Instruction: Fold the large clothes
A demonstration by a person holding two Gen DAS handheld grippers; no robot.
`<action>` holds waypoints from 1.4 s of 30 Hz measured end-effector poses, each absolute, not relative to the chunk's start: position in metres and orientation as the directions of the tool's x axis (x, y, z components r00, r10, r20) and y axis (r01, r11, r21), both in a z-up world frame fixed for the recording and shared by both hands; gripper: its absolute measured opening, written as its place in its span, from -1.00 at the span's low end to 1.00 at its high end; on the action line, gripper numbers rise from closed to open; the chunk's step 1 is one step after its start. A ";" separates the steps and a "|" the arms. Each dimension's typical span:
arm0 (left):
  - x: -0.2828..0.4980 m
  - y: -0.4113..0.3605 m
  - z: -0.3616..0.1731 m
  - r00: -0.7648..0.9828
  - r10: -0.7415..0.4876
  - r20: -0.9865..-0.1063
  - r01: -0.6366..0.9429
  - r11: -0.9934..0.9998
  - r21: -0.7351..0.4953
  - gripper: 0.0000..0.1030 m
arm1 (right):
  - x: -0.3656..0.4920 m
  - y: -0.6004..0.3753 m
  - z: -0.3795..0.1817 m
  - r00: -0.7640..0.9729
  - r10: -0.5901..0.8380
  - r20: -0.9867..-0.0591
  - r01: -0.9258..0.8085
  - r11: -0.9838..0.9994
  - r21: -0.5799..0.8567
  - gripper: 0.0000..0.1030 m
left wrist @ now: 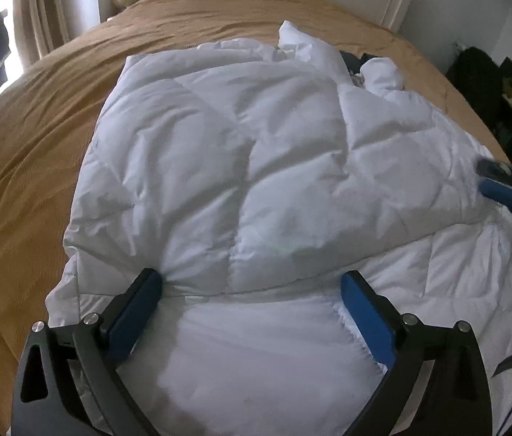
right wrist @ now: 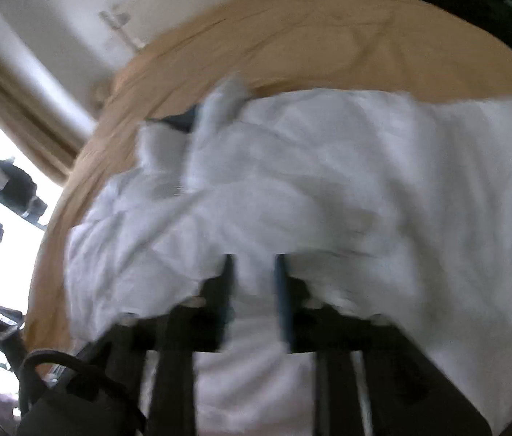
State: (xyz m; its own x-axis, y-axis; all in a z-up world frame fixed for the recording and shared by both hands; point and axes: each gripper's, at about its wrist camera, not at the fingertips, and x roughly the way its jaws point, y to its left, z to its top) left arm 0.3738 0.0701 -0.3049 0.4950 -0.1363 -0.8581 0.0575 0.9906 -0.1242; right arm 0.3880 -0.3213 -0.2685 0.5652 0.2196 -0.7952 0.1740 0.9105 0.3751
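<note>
My left gripper (left wrist: 252, 287) has its fingers wide apart over the white padded jacket (left wrist: 241, 152), which lies on the tan bed cover (left wrist: 38, 127); my right gripper (right wrist: 254, 272) pinches a fold of it

My left gripper (left wrist: 252, 285) hangs wide open over a puffy white quilted down jacket (left wrist: 241, 167) on the tan bedspread (left wrist: 31, 152), blue pads (left wrist: 136, 309) either side of a folded edge, left pad touching fabric. My right gripper (left wrist: 499, 181) shows at the jacket's right edge, blurred.
</note>
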 end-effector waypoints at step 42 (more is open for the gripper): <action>0.369 0.060 -0.311 0.562 -0.106 -0.820 0.090 0.994 -0.067 0.99 | 0.199 -0.709 -0.253 0.500 -0.192 -0.845 0.741 0.599 0.302 0.66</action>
State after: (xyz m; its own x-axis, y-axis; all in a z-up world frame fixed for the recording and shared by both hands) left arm 0.3686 0.0598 -0.3106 0.5625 -0.1061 -0.8200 0.0896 0.9937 -0.0671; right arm 0.1994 -0.7090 -0.2531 0.4998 -0.1925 -0.8445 0.7413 0.5993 0.3022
